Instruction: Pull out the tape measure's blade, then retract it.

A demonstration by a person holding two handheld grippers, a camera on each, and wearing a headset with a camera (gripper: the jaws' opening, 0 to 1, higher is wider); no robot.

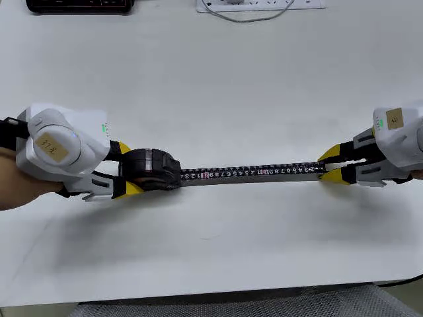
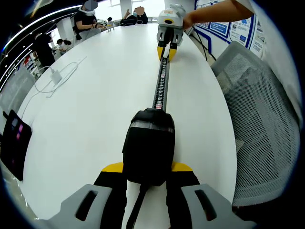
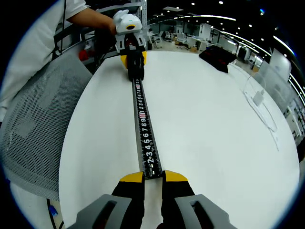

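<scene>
The left claw (image 1: 129, 168) pinches the tape case (image 1: 151, 170) above the white table (image 1: 211, 86). The blade (image 1: 251, 173) stretches straight out from the case to the right claw (image 1: 330, 166), which pinches its tip.

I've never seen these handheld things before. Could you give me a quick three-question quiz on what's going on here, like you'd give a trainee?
1. Multiple choice: the left tool is shut on
A. the tape measure's case
B. a white cable
C. a keyboard
2. True or false: the blade is wound fully inside the case.
3. Short answer: which tool pinches the blade's free end?

Key
1. A
2. False: the blade stretches out over the table from the case.
3. The right tool.
</scene>
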